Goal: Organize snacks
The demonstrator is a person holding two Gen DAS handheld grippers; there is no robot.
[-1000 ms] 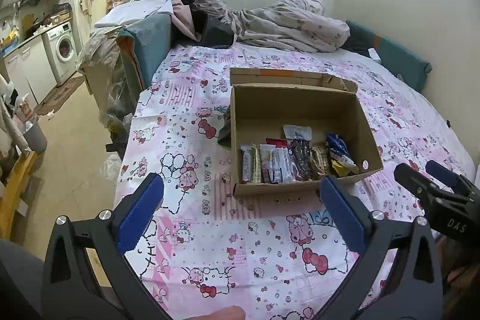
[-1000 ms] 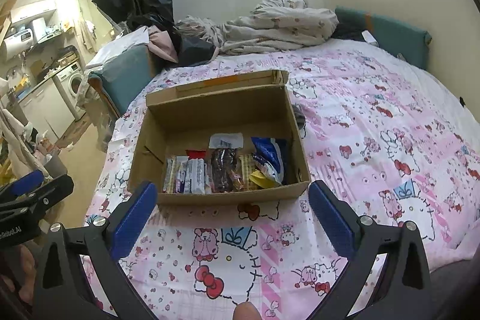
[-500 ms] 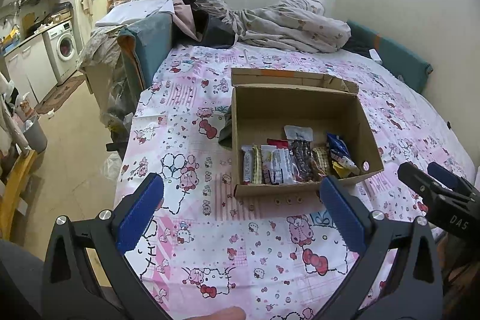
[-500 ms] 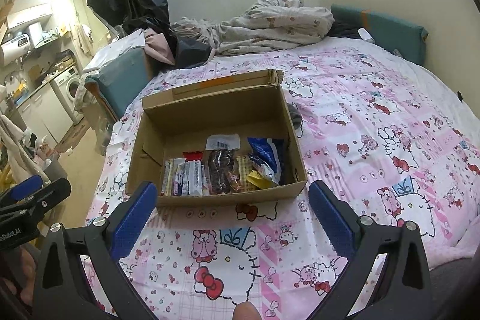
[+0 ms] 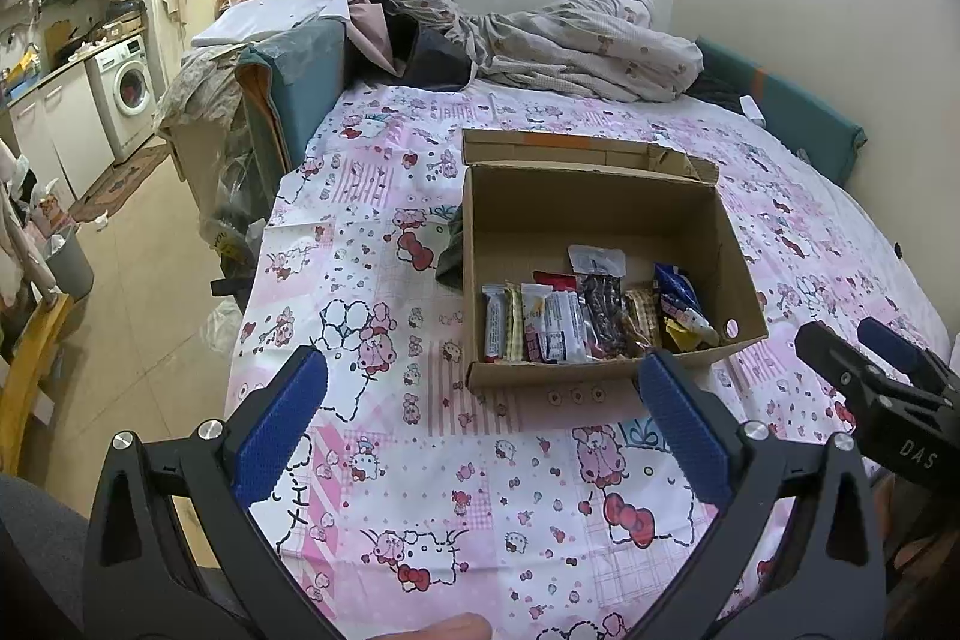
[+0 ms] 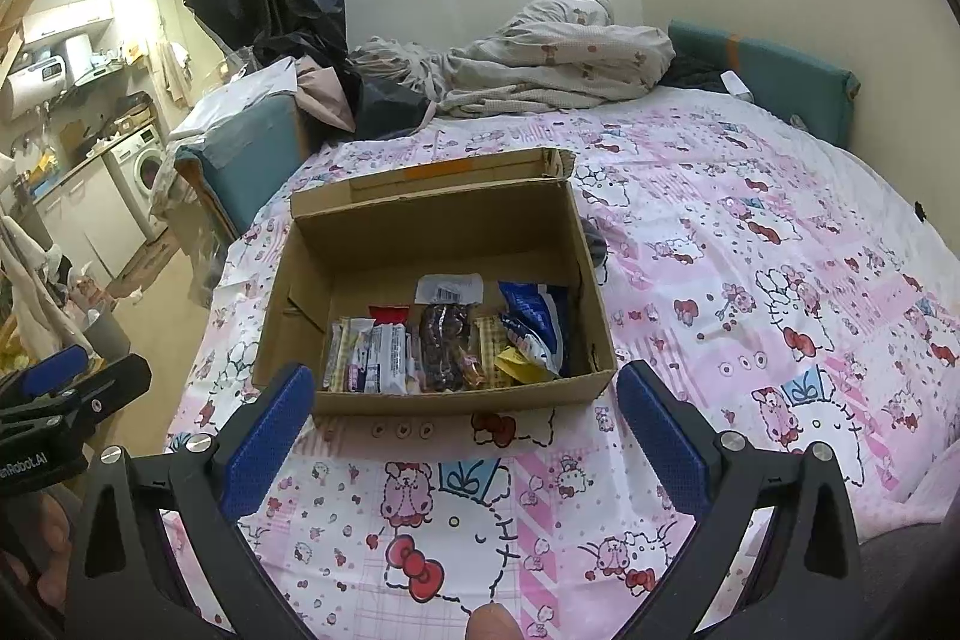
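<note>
1. One open brown cardboard box (image 5: pixel 600 214) is seen on the bed, resting on a pink-and-white cartoon-print bedsheet (image 5: pixel 372 292), with its far flap standing up
2. One row of packaged snacks (image 6: pixel 444 340) is packed along the near wall inside the box; roughly eight to ten wrappers are made out, but an exact count cannot be given
3. Among them, one dark clear-wrapped snack pack (image 5: pixel 603 310) and one blue foil snack bag (image 6: pixel 534 322) can be told apart
4. One crumpled beige blanket (image 5: pixel 576 40) is heaped at the far end of the bed, well apart from the box
5. Two grippers are counted: the left hand-held gripper (image 5: pixel 483 424) is held low in front of the box, its blue-padded fingers spread wide and nothing held between them
6. The right hand-held gripper (image 6: pixel 465 430) is held likewise before the box's near wall, jaws fully apart and empty
7. Each gripper is seen at the edge of the other's view
</note>
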